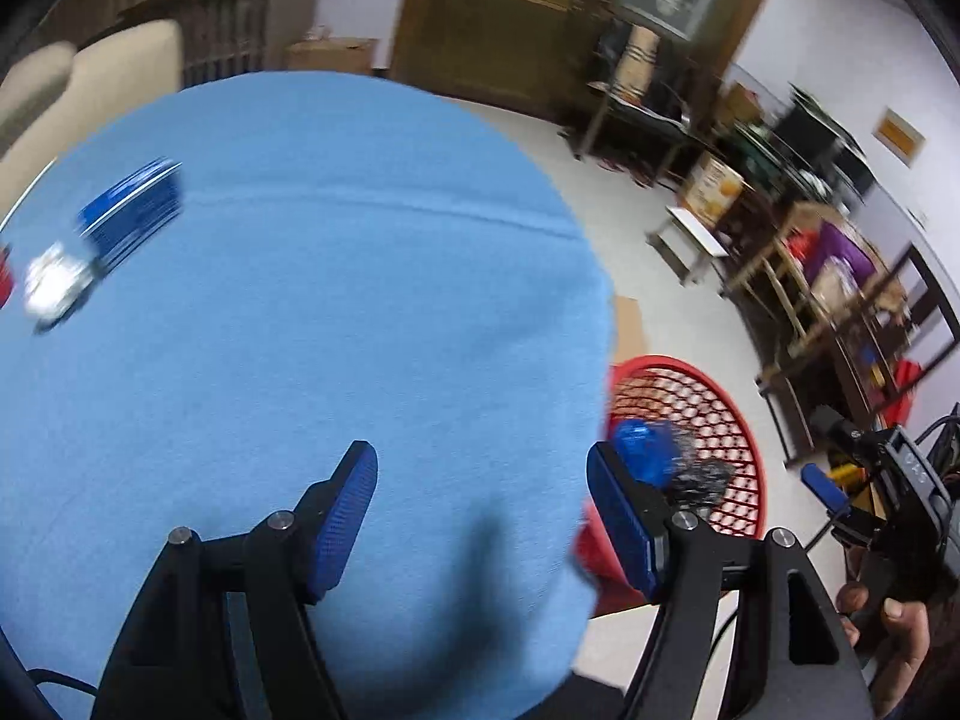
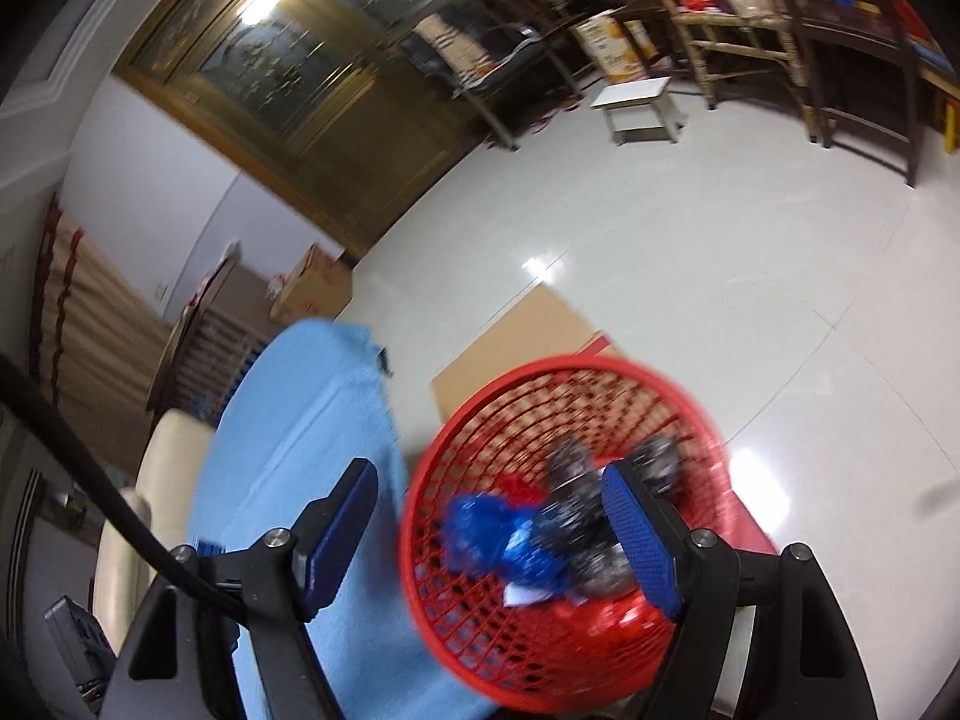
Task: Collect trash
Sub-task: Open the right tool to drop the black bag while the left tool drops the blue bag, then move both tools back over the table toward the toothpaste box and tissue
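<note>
Surface [image 1: 330, 300]: round, under light blue cloth. Red mesh basket [image 2: 480, 630] on floor beside its edge; inside lie a crumpled blue wrapper [image 2: 510, 546], grey-black foil wads [image 2: 576, 516] and red scraps. Only the left wrist view shows a blue box [image 1: 135, 210] and a white crumpled piece [image 1: 54, 288] on the cloth, blurred. Left gripper [image 1: 483, 531] wide open, empty. Right gripper [image 2: 489, 531] wide open over the basket, empty.

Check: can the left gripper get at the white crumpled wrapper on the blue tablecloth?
Probably yes. The left gripper is open and empty, and bare blue tablecloth lies between it and the white crumpled wrapper.
</note>
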Demonstrator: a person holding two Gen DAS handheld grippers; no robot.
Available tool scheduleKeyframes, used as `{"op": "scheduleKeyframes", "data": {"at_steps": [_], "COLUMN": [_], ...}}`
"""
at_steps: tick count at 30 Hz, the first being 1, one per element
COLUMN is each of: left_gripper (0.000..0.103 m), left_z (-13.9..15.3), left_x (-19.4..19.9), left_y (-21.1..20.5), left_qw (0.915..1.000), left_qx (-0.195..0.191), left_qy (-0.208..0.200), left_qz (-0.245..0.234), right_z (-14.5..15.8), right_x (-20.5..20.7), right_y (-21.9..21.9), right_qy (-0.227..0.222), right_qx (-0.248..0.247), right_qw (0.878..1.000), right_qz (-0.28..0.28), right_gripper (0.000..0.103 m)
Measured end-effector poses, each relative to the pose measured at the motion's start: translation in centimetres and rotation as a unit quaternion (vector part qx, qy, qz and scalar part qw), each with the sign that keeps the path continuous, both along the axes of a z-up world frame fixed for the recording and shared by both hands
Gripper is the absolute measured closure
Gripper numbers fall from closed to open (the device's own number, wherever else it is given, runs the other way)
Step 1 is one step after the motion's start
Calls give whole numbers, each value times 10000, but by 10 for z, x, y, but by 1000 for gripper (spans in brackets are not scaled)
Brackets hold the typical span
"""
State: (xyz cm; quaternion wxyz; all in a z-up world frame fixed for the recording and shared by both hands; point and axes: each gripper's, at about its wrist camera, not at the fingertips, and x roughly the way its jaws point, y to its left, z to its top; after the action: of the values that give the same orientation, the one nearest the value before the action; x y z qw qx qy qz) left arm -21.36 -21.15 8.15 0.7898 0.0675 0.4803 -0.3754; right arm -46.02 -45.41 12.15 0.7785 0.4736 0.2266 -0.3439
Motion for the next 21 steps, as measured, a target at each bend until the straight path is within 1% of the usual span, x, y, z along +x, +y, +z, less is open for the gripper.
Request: {"op": "scheduleKeyframes", "data": {"at_steps": [6, 10, 17, 21], "left_gripper": [30, 30, 30, 30], "left_z": [-16, -19, -22, -27], "left_x": [20, 29, 39, 48], "left_y": [51, 79, 123, 150], "left_qw": [9978, 9950, 9897, 9846], "left_qx": [6, -138, -374, -495], "left_qy": [186, 260, 303, 321], "left_qz": [633, 958, 1349, 1645], "right_z": [3, 5, 10, 11], "right_x": [41, 63, 98, 121], "right_y": [34, 56, 92, 113], "right_qy": [132, 266, 481, 602], "right_qx": [-70, -134, -295, -375], "right_qw": [9978, 9945, 9873, 9812], "right_qz": [647, 1004, 1483, 1797], "right_gripper": [23, 23, 23, 23]}}
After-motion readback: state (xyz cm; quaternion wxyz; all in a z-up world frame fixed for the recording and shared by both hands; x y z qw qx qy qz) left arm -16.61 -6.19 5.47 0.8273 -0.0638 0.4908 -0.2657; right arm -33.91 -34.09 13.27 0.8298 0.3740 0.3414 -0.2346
